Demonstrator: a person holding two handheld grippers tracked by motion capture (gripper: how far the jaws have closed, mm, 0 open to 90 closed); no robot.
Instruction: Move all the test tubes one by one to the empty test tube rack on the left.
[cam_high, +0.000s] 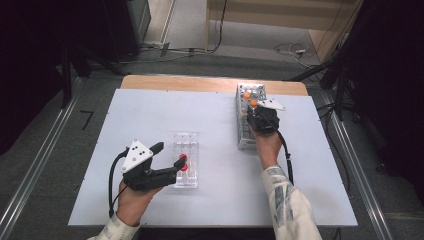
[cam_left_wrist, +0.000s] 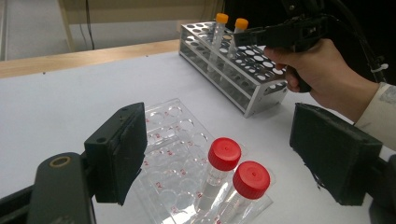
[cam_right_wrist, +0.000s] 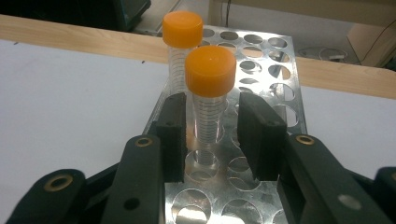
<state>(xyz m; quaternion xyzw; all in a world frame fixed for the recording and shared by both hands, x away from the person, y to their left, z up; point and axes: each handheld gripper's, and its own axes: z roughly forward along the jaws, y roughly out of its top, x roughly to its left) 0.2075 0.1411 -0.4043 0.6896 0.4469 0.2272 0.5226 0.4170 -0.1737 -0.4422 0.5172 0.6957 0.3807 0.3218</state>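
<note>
One white tabletop (cam_high: 150, 115) carries two racks: a metal rack (cam_high: 246, 131) toward the far right and a clear plastic rack (cam_high: 186, 141) near the front centre. The metal rack holds two orange-capped tubes (cam_right_wrist: 210, 70), standing upright in neighbouring holes at its far end; the clear rack holds two red-capped tubes (cam_left_wrist: 224, 154), side by side at its near end.

Two hands work here. The right hand reaches forward over the metal rack, its sleeve trailing back toward the front edge, and the right gripper (cam_right_wrist: 211, 123) points level at the nearer orange-capped tube. Its jaws flank that tube below the cap; the left one touches or nearly touches the wall, while a narrow gap shows on the other side, so it has no grip. The left hand rests low near the front, the left gripper (cam_left_wrist: 219, 158) angled toward the clear rack, its jaws wide apart around the red-capped tubes, touching neither.

Bare tabletop lies broad at the left and between the racks; the metal rack reaches almost to the far edge.
</note>
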